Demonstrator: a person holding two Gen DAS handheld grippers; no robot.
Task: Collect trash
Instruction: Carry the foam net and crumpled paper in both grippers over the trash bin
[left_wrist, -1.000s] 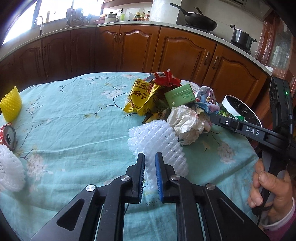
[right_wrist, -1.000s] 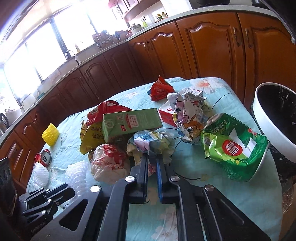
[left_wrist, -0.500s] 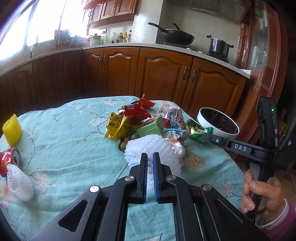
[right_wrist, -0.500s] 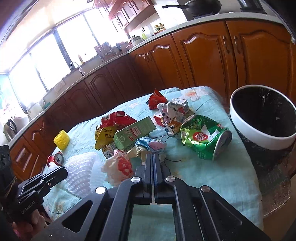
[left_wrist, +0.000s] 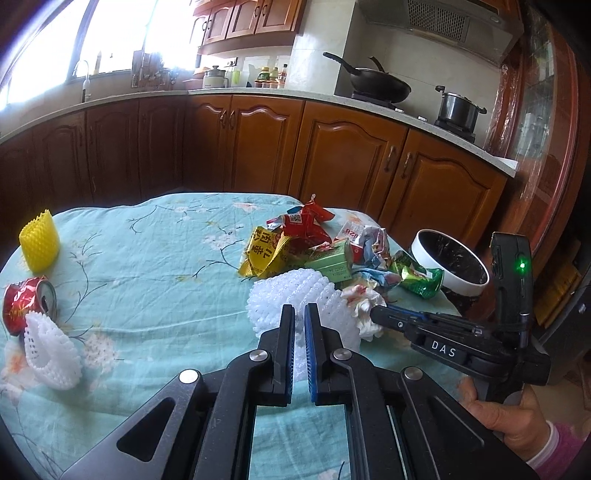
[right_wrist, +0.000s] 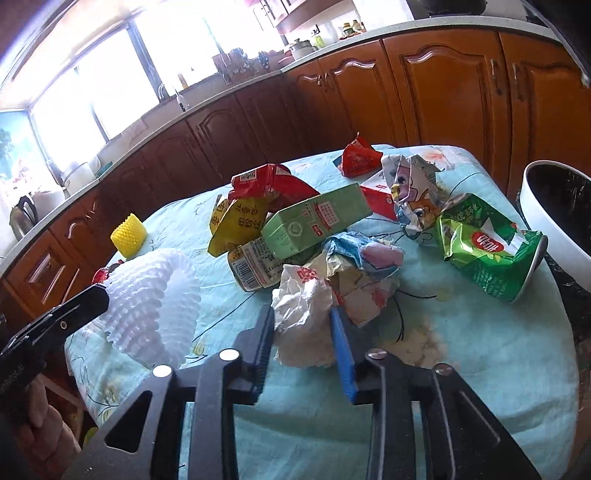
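1. Our left hand-held gripper (left_wrist: 300, 314) is shut tight on the edge of a puffy white foam fruit net (left_wrist: 295, 291). The net hangs above the table (right_wrist: 480, 369), on the far side of the trash pile from the round white bin with a black bag (right_wrist: 546, 236).
2. Our right hand-held gripper (right_wrist: 303, 317) is wide open. A crumpled ball of white paper (right_wrist: 303, 306) sits between its two fingers, on the edge of the pile farthest from the bin. We cannot tell if the pads squeeze it yet.
3. What could go wrong, we think:
   - The net is soft and we pinch only a thin bit, so it could slip out on the way to the bin.
   - The bin stands past the table edge, so a drop made too early would land on the cloth.
   - The paper ball touches other wrappers, so a grab could drag them along or push the pile apart.
   - Our two hand-held grippers are close together and could bump.
4. Writing we can read: white letters "DAS" (left_wrist: 443, 349) on the side of the right hand-held gripper. The crushed shiny green crisp bag (right_wrist: 487, 251), just beside the bin, has a red oval mark we cannot read. The crinkled yellow wrapper (right_wrist: 240, 221) shows Chinese signs.
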